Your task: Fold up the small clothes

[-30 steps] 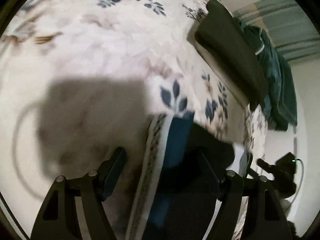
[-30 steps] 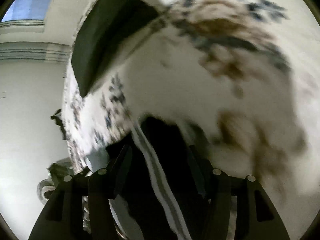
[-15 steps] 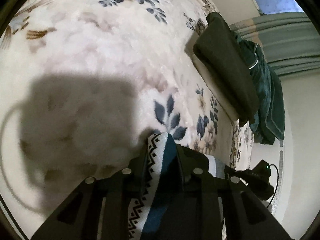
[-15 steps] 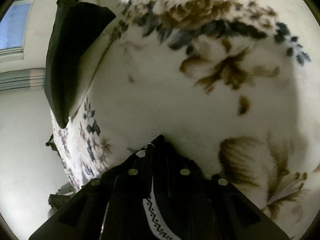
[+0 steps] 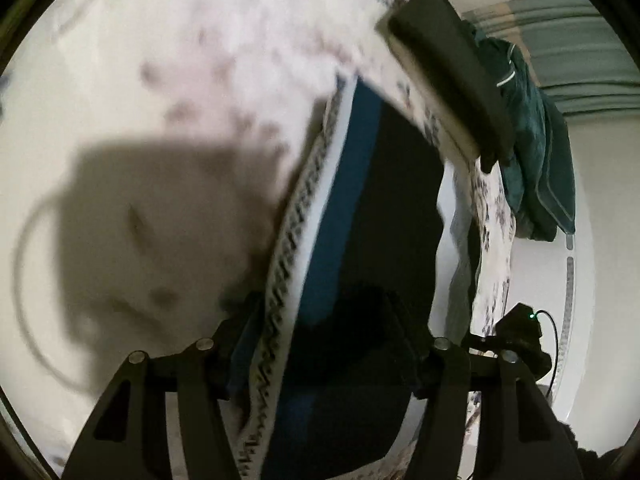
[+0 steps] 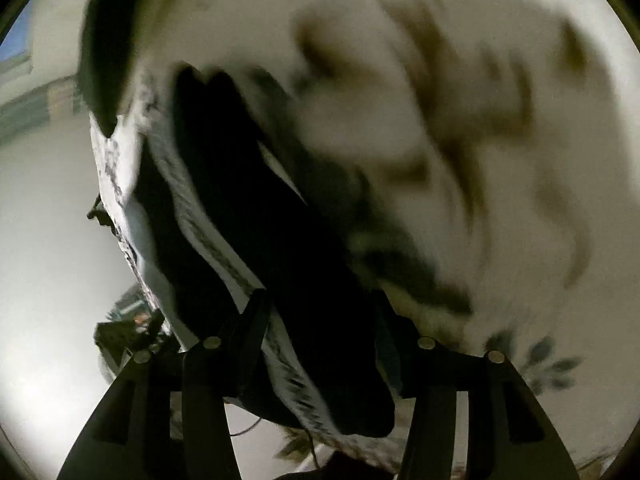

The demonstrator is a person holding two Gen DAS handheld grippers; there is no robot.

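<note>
Dark garment [image 5: 384,216] with a blue band and white zigzag trim lies on the floral blanket [image 5: 192,60], running between the fingers of both grippers. Left gripper [image 5: 324,340] and right gripper [image 6: 320,320] have jaws just reopening, about half spread, pads off the cloth; frames blurred.

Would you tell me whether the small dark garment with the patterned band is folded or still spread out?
Cannot tell for certain. The garment lies stretched in a long strip across the floral blanket, but blur hides any fold.
</note>
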